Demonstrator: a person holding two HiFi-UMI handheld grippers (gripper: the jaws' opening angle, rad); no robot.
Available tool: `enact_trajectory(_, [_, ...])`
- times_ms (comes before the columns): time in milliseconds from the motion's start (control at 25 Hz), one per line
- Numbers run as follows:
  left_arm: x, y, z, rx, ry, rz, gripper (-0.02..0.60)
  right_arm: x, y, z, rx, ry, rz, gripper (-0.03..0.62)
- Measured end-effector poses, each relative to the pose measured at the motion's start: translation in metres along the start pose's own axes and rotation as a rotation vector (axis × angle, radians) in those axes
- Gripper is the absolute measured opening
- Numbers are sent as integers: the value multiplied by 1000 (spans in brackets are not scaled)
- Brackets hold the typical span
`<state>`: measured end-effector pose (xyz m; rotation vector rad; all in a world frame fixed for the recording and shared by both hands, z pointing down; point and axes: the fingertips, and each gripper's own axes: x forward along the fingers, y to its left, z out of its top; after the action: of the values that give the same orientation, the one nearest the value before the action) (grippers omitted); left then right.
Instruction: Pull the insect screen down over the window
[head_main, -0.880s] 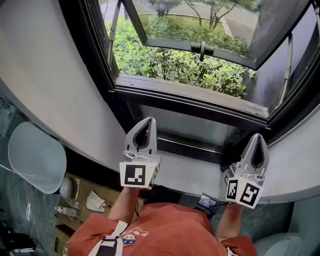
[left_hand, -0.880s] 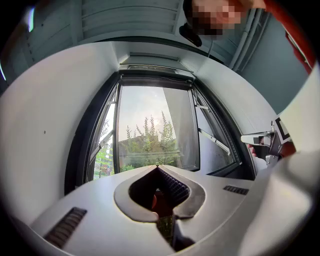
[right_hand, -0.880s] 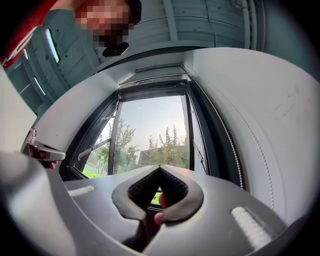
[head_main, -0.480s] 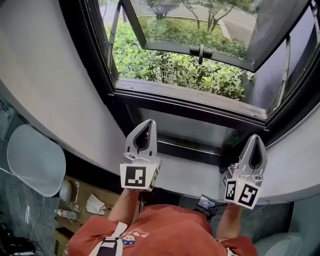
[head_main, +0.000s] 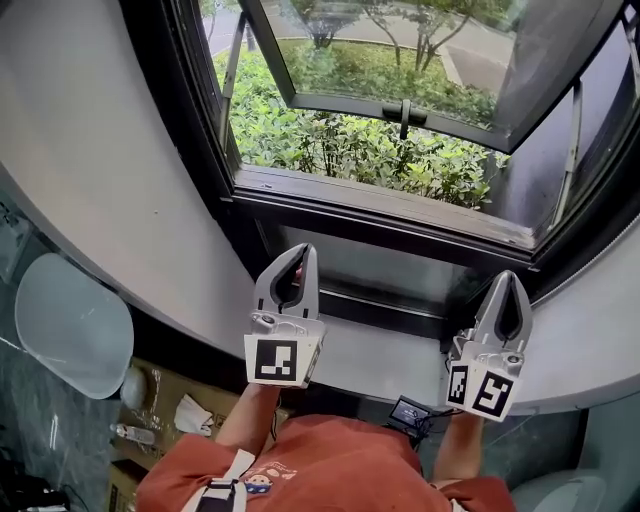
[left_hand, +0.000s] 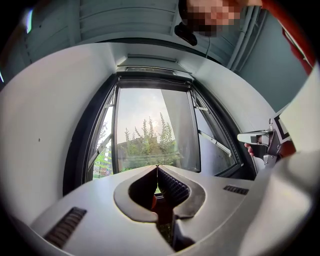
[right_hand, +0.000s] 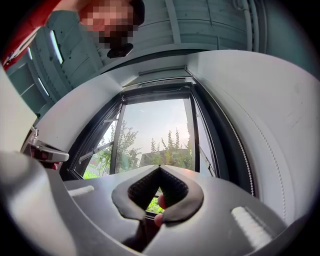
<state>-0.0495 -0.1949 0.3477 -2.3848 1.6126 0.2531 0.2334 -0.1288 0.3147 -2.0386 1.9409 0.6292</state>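
Left tongs and right tongs barely shifted beneath window, both closed, seemingly empty; window's top cut off overhead.

Left gripper: shifts slightly toward 4 o'clock in the head view. Window sill: sits slightly lower in frame.

1. My left gripper and right gripper are pale grey tapered shells with black ribbed pads.
2. Each carries a white cube with black square markers.
3. I wear a rust-red short-sleeved shirt with a pale strap.
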Motion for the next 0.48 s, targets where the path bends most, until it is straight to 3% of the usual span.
enact_trajectory(480, [18,13,46,27,-68,-2,6,33,6,47,-39,-107,19,10])
